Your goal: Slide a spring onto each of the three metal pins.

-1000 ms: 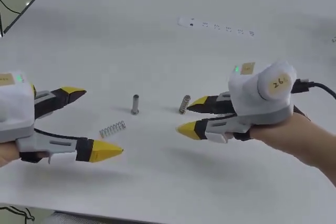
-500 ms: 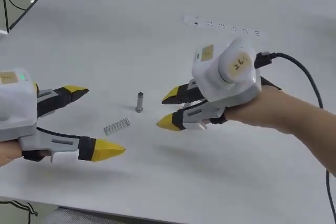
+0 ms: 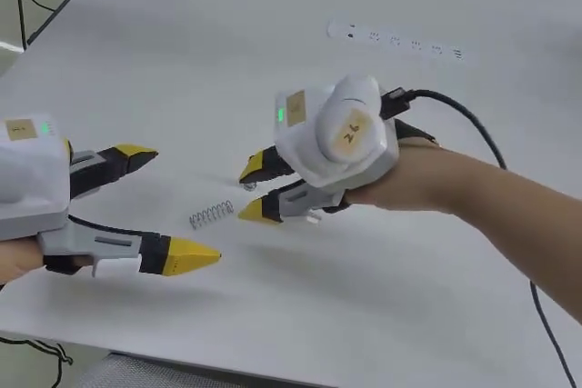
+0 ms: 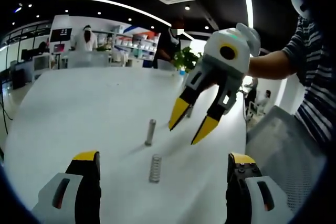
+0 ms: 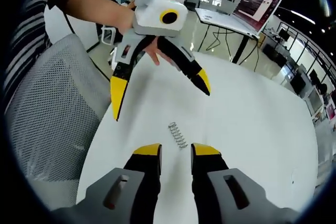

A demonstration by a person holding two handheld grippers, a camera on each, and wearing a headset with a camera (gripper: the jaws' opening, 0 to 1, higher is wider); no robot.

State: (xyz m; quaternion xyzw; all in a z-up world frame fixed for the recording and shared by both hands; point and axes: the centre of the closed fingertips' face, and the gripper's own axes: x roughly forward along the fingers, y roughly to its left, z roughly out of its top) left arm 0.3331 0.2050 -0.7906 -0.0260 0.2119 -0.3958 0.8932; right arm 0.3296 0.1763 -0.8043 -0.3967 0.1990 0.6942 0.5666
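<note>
Left tongs (image 3: pixel 182 206) wide open, lower left of head view. Right tongs (image 3: pixel 244 194) open narrower, empty, mid frame, tips just beside the upright pin (image 4: pixel 150 132). Spring (image 3: pixel 211 215) lies flat on the surface (image 3: pixel 364 315) left of centre, betw. both tongs, touching neither. Risks as we judge them: a tip nudges the spring & it rolls off; we pinch too hard or off-centre & it pops out; right tips clip the pin & topple it.

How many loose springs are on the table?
1. The spring lies flat on the table ahead of the right gripper, beside the bare pin; that gripper may hide others.
</note>
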